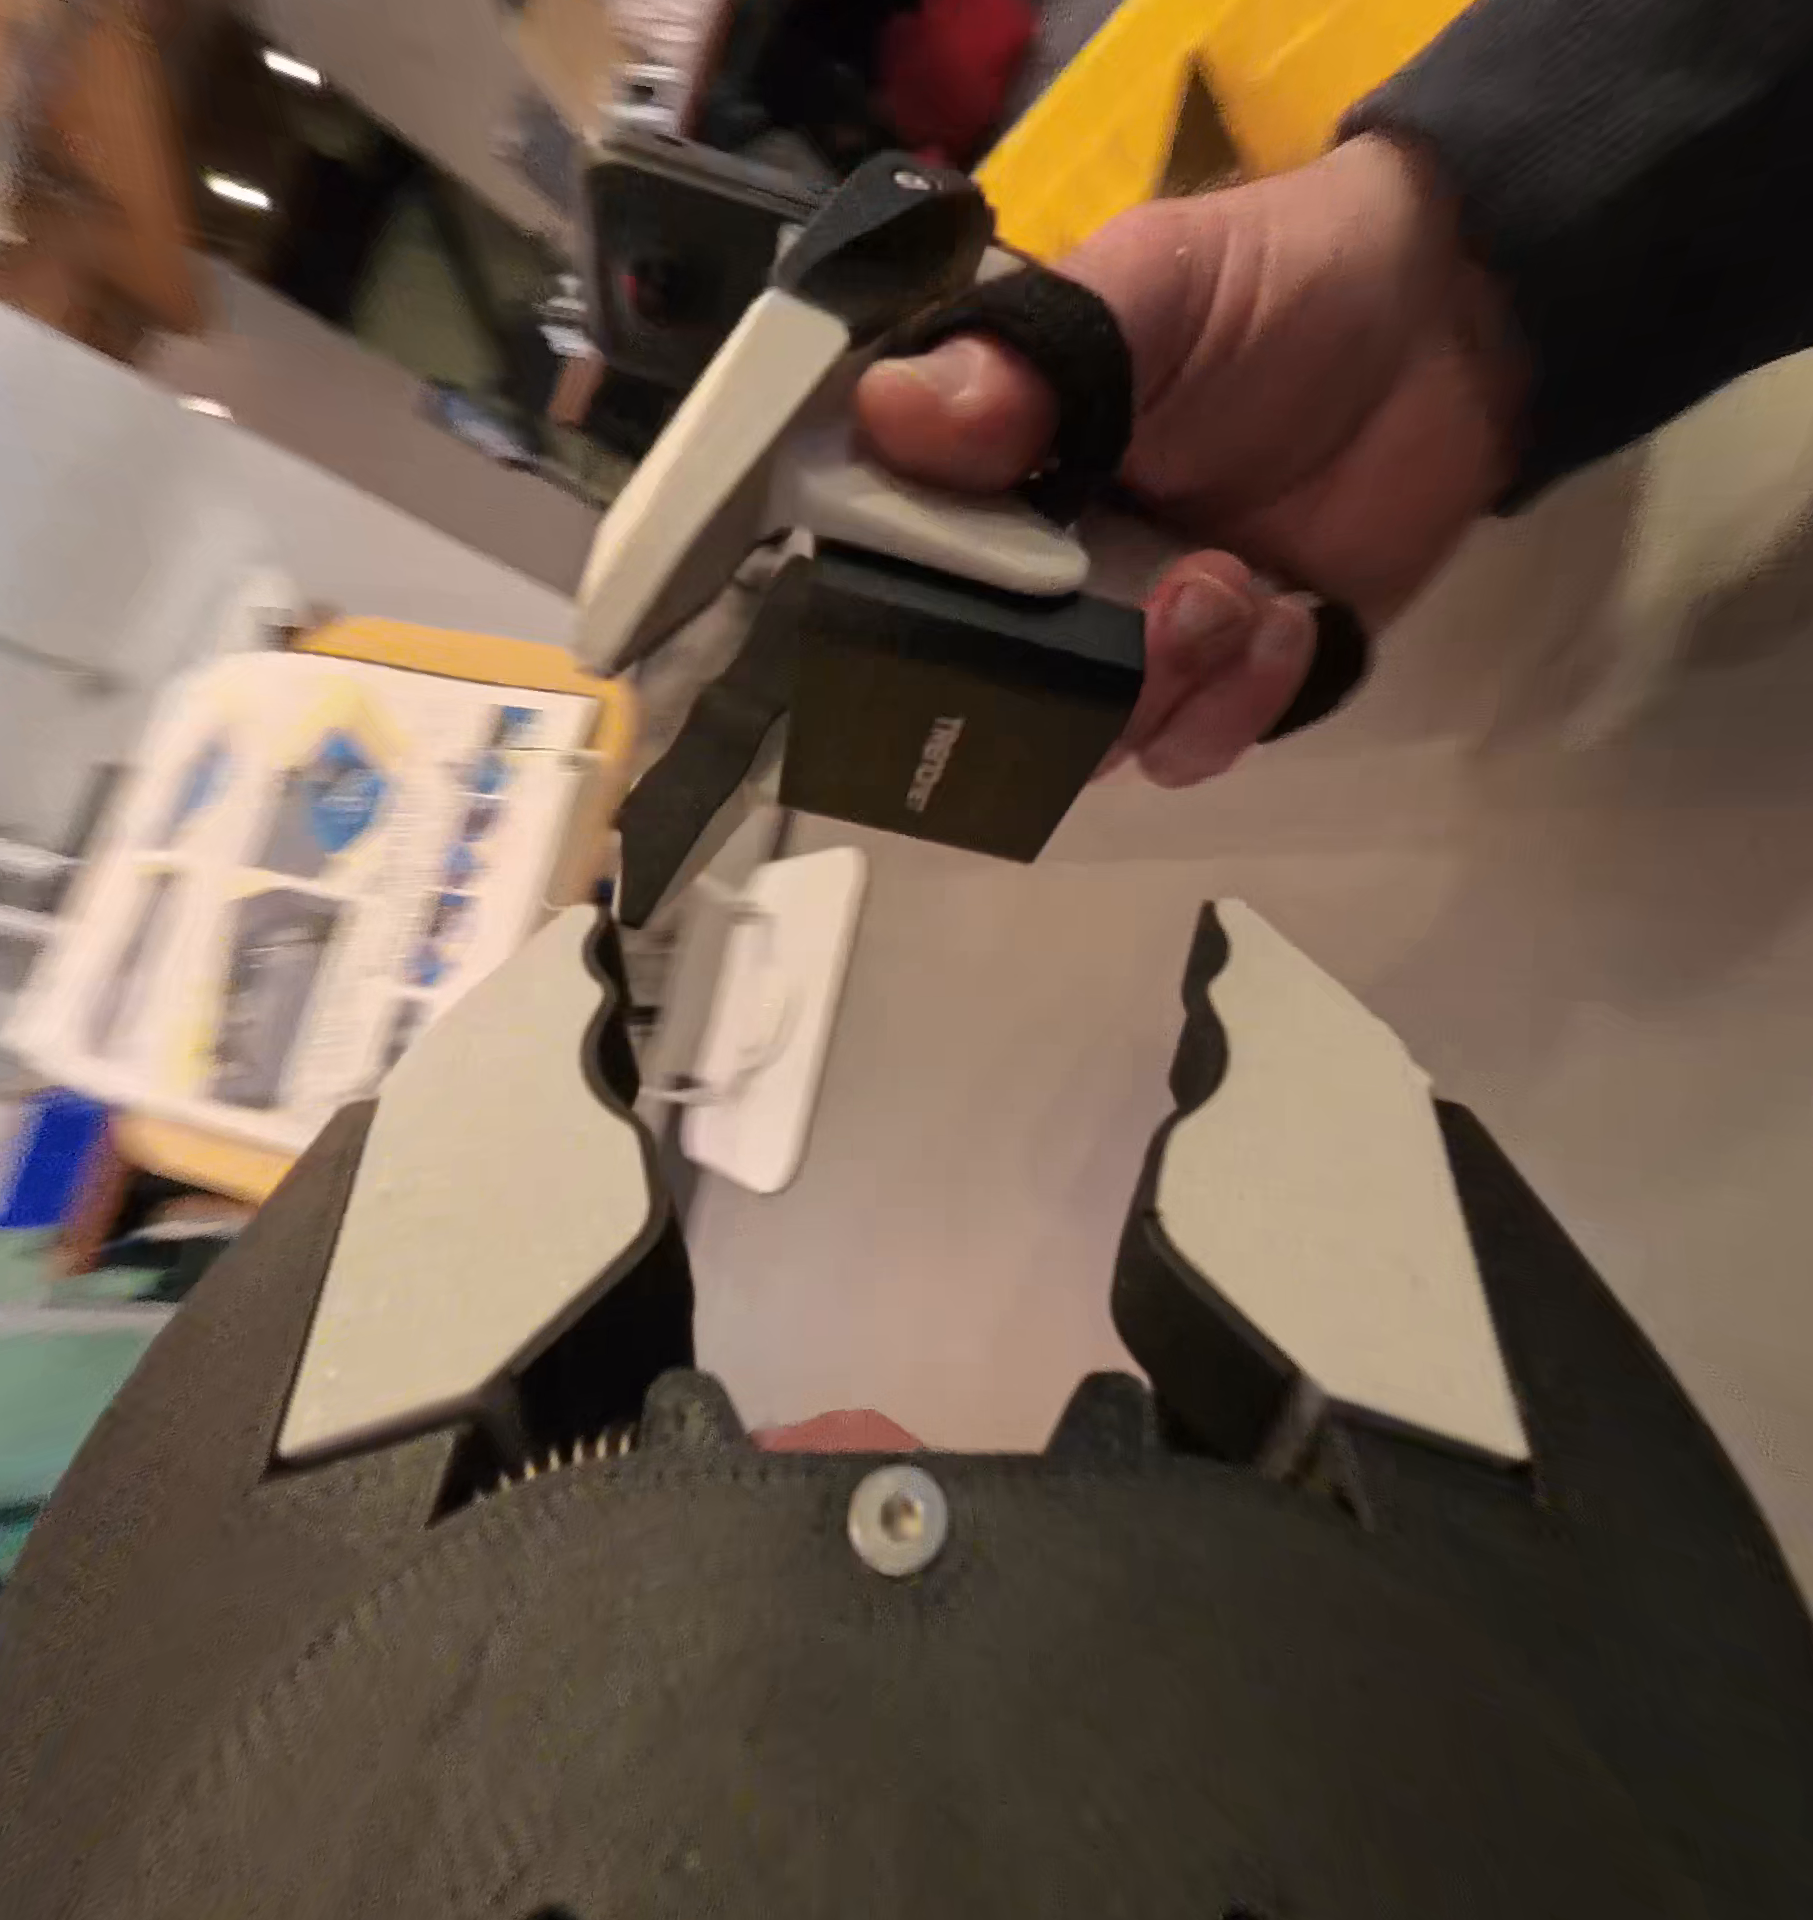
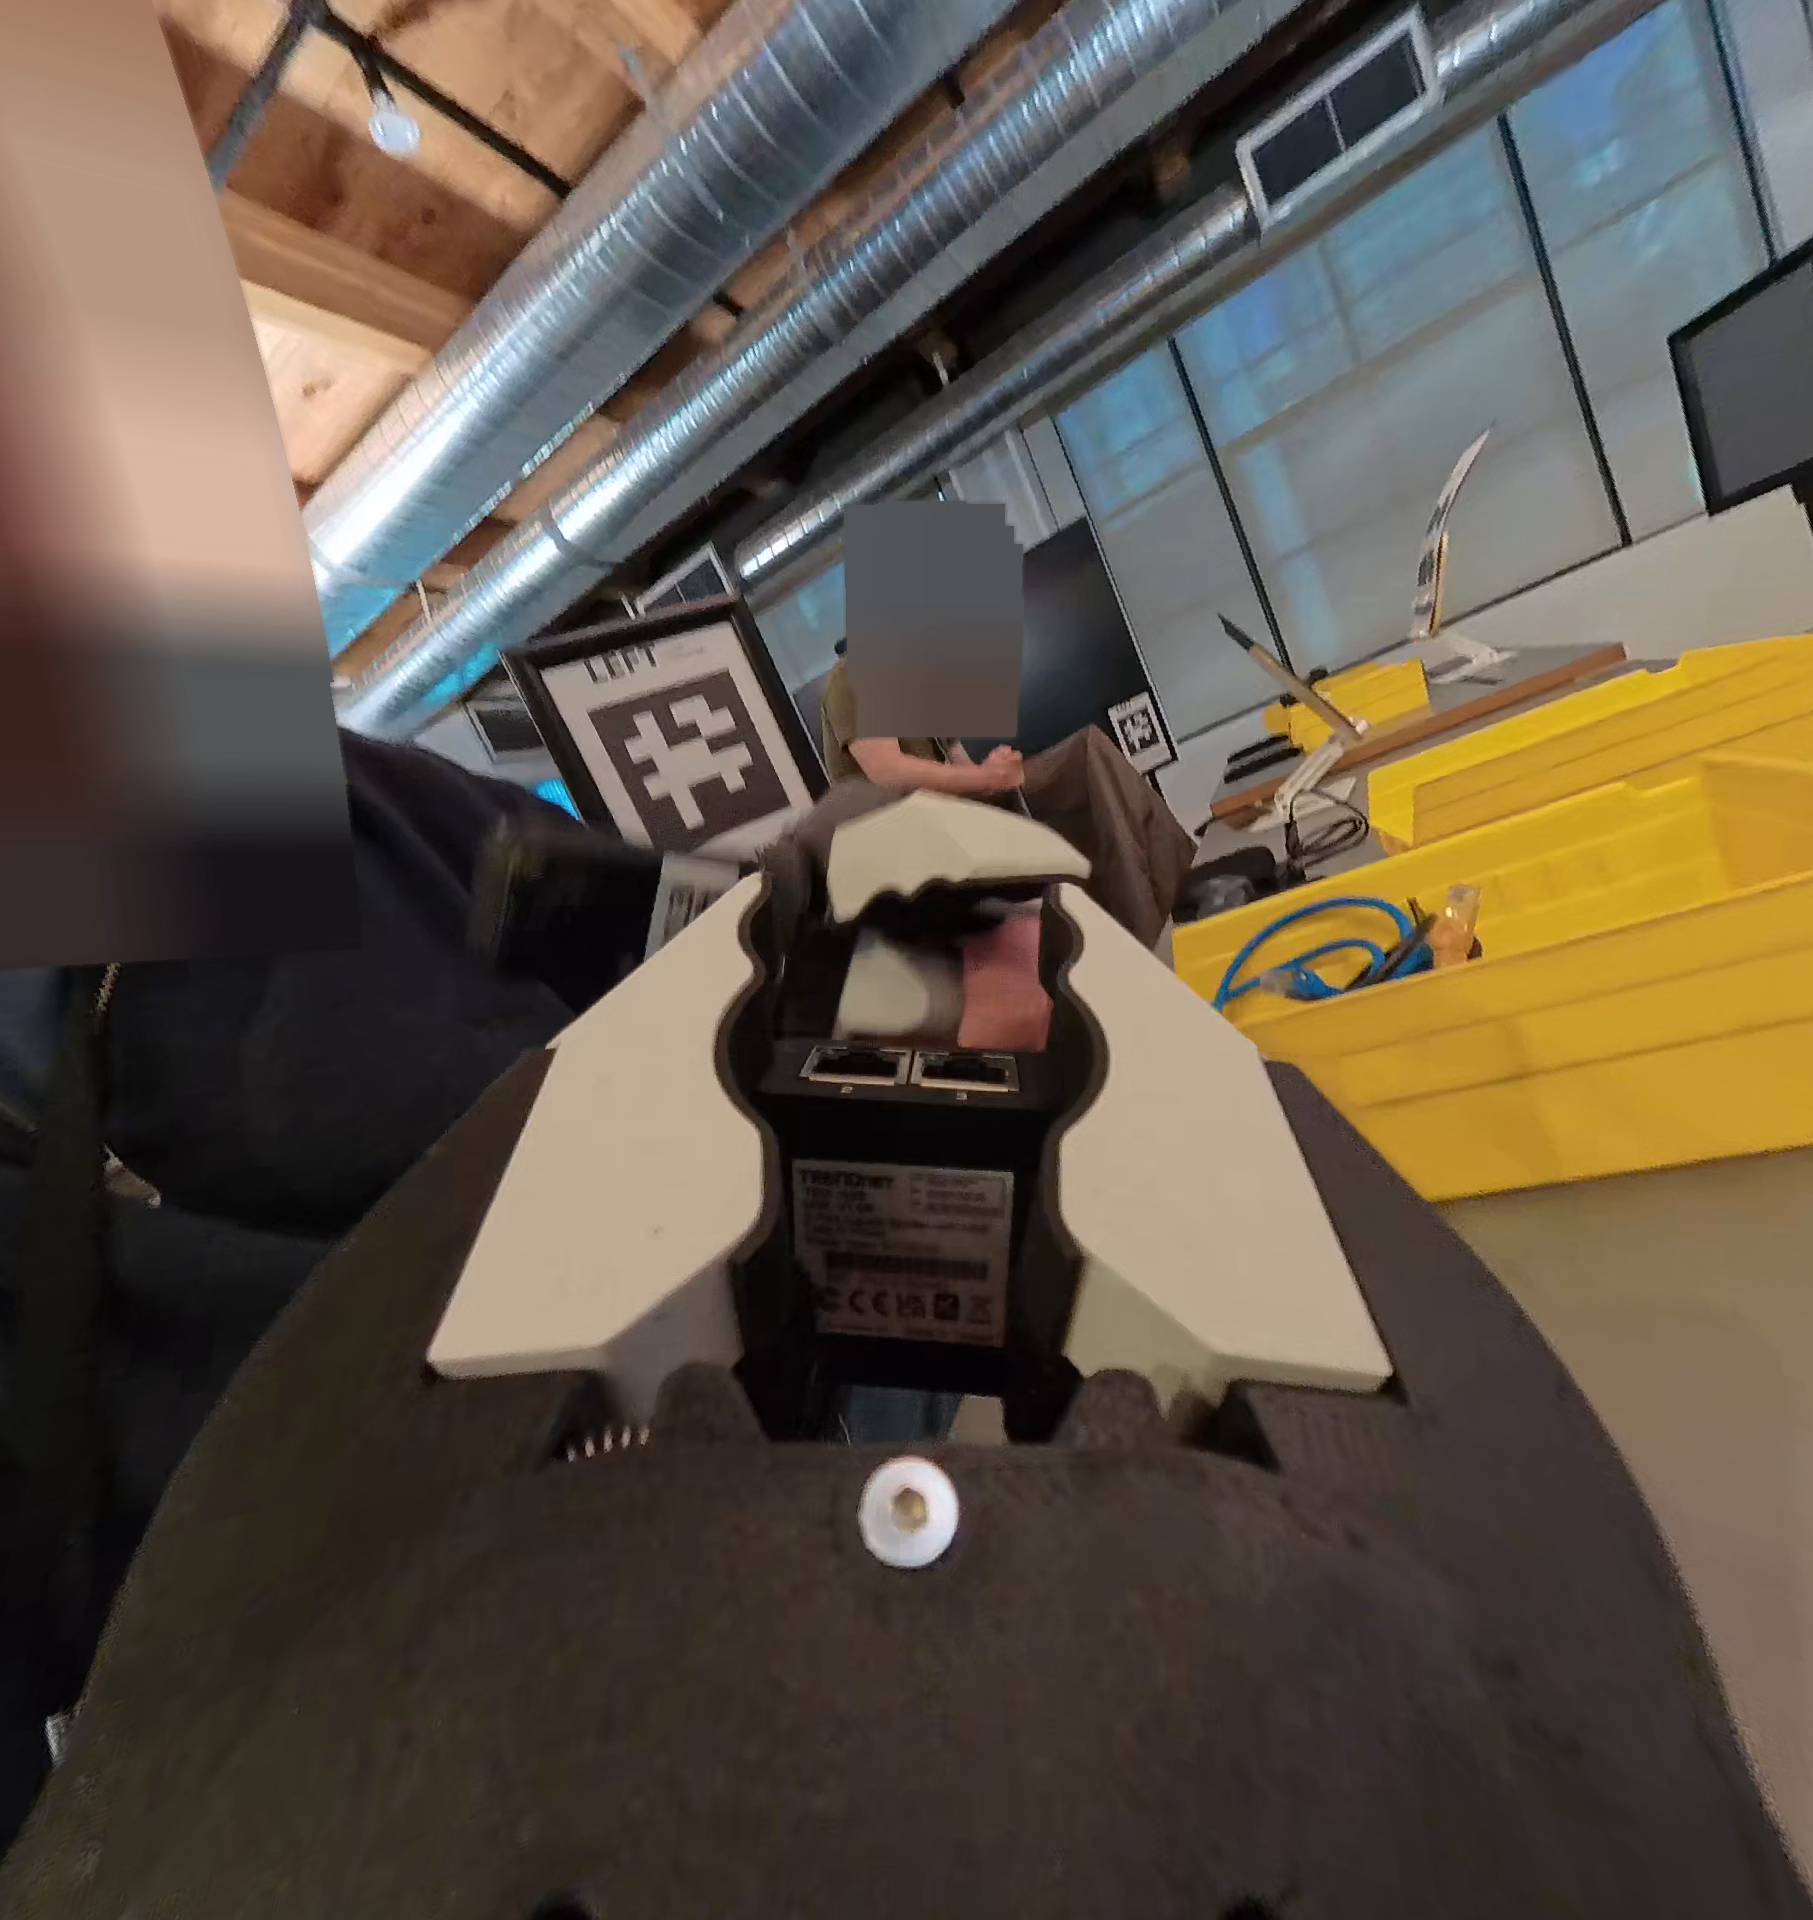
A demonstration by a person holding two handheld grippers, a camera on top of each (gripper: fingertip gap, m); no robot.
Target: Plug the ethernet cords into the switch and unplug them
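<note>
My right gripper [image 2: 912, 920] is shut on a small black switch [image 2: 907, 1236], held up off the table. Its labelled underside faces the camera, and two empty ports [image 2: 907, 1070] face forward. In the left wrist view the same switch [image 1: 943, 727] sits between the right gripper's fingers [image 1: 694, 488], held by a hand [image 1: 1245, 416]. My left gripper [image 1: 912, 925] is open and empty, just below and in front of the switch. One of its fingers [image 2: 943, 842] shows beyond the switch in the right wrist view. A blue ethernet cord [image 2: 1286, 961] and an orange plug [image 2: 1461, 904] lie in a yellow bin [image 2: 1504, 1039].
A white stick-on pad [image 1: 767, 1018] lies on the grey table [image 1: 985, 1247] under my left gripper. A white printed box [image 1: 289, 894] sits at the left. Stacked yellow bins [image 2: 1660, 748] stand at the right. A person sits behind, next to a framed black-and-white marker board [image 2: 684, 748].
</note>
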